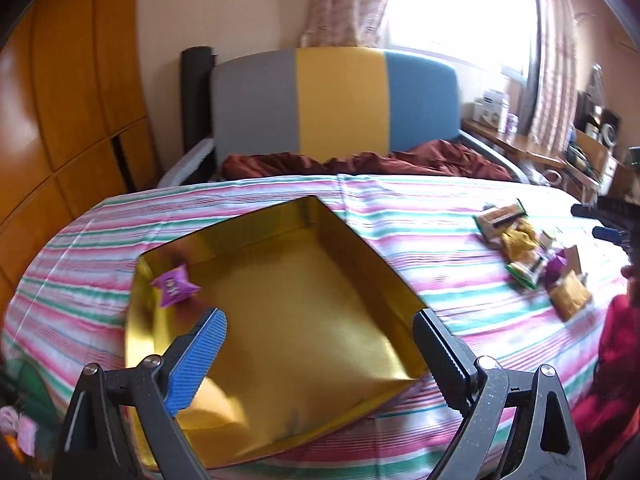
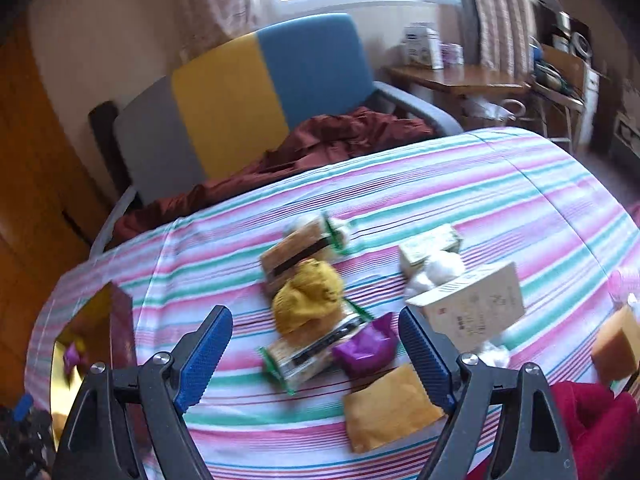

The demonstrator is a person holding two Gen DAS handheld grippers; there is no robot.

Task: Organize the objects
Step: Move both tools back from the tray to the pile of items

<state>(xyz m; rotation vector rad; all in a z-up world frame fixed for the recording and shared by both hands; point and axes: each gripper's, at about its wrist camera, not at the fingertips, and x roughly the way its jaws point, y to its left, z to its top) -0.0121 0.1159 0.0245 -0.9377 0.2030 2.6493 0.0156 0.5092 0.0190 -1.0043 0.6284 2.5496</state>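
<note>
**Two claws over a striped bed, one gold tin, one heap of snack packets**

Nearest: left claw (image 1: 320, 328), jaws spread wide, nothing between them, hanging over the gold tin (image 1: 360, 248). Right claw (image 2: 316, 332), likewise spread and empty, above the packet heap (image 2: 320, 320).

Surface: bed with striped sheet (image 1: 400, 200) in pink, green and white bands.

Gold tin: open, rectangular, mirror-like inner walls, lying on the sheet at the left. One purple packet (image 1: 174, 286) lies in its far left corner; its printing is blurred and unreadable.

Heap, well apart to the right of the tin: tan pouch (image 2: 388, 408), second purple packet (image 2: 366, 346), green-edged biscuit packs (image 2: 304, 356), crumpled yellow wrapper (image 2: 308, 300), pale carton (image 2: 476, 312) with small print too blurred to read.

Beyond: rumpled maroon blanket (image 1: 360, 160); headboard (image 1: 336, 100) in grey, yellow and blue panels; wooden wardrobe (image 1: 72, 100) at left; curtained window (image 1: 460, 8); cluttered desk (image 2: 456, 76) at right.
</note>
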